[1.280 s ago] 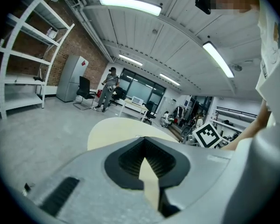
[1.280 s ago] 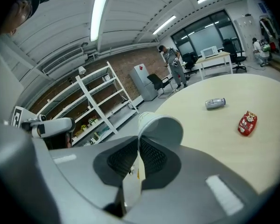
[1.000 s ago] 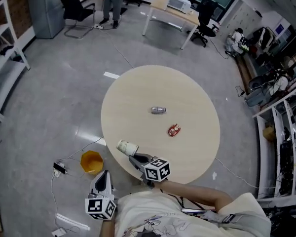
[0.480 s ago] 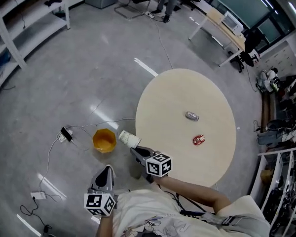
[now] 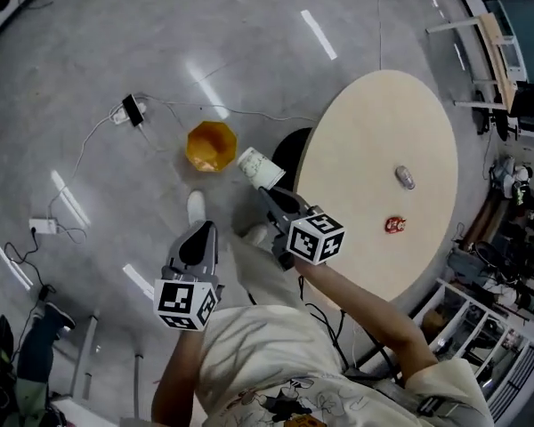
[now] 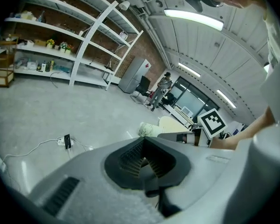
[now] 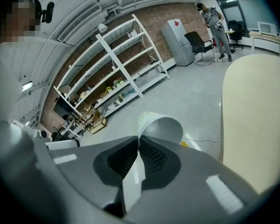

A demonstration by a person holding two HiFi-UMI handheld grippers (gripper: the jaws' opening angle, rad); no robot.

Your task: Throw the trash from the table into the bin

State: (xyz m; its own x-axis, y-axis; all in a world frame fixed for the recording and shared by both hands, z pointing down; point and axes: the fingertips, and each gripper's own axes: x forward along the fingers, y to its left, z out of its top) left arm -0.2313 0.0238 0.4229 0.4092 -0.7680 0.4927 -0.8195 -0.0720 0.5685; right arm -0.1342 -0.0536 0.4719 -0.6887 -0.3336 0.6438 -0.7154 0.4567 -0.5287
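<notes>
Cup hangs by its rim in clamped right gripper, near bin; left gripper closed, empty. Next move, likely: centre cup over bin, then release.

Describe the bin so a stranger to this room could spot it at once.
Find the round beige table; on the grey floor to its left in the head view stands the bin. It is an open, faceted tub, the only yellow-orange thing there, sitting between the table and a black plug box.
</notes>
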